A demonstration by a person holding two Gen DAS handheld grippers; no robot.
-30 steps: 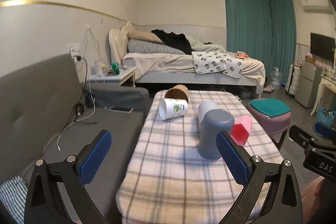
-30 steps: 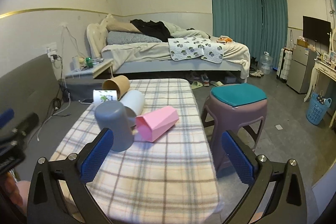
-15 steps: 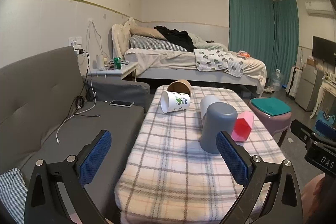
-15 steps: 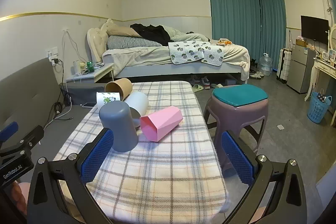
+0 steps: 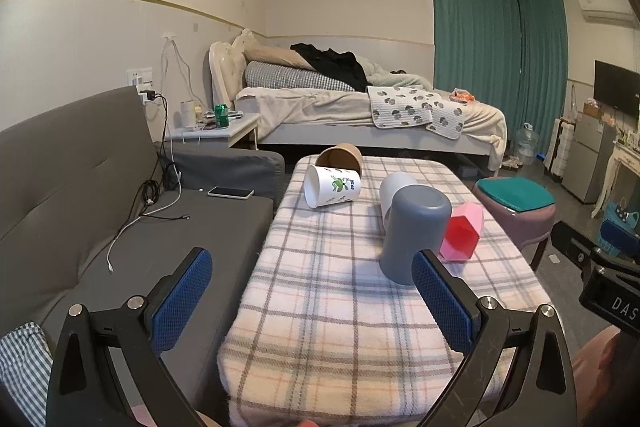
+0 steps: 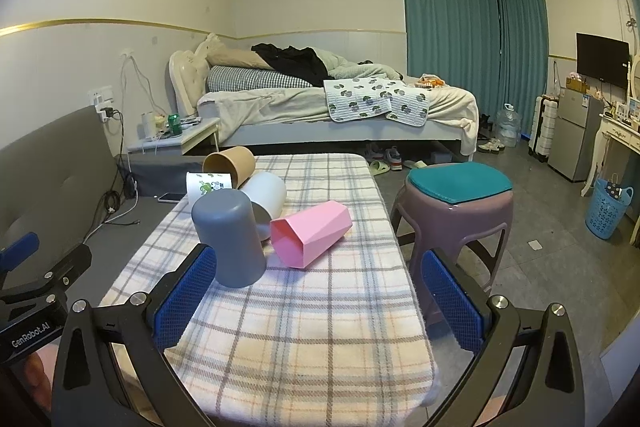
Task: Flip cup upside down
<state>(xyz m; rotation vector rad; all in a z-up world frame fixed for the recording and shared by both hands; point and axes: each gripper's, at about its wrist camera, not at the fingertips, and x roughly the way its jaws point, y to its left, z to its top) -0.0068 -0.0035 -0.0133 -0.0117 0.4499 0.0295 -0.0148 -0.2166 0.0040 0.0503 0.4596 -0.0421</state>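
A dark grey cup (image 5: 412, 235) (image 6: 230, 237) stands upside down on the plaid-covered table (image 5: 340, 291) (image 6: 312, 311). Beside it a pink faceted cup (image 5: 462, 233) (image 6: 310, 231) lies on its side, mouth toward me. Behind lie a pale grey cup (image 5: 394, 187) (image 6: 266, 197), a white printed paper cup (image 5: 332, 185) (image 6: 208, 183) and a brown paper cup (image 5: 340, 157) (image 6: 232, 163), all on their sides. My left gripper (image 5: 316, 303) is open and empty, back from the table's near edge. My right gripper (image 6: 320, 299) is open and empty over the table's near end.
A grey sofa (image 5: 100, 211) with a phone (image 5: 230, 192) and cables runs along the table's left. A purple stool with a teal cushion (image 6: 456, 203) stands at the table's right. A bed (image 6: 340, 111) is behind. The other gripper shows at each view's edge.
Both grippers have drawn back and risen slightly from the table; the cups look smaller and farther. The cups have not moved. Both grippers stay open.
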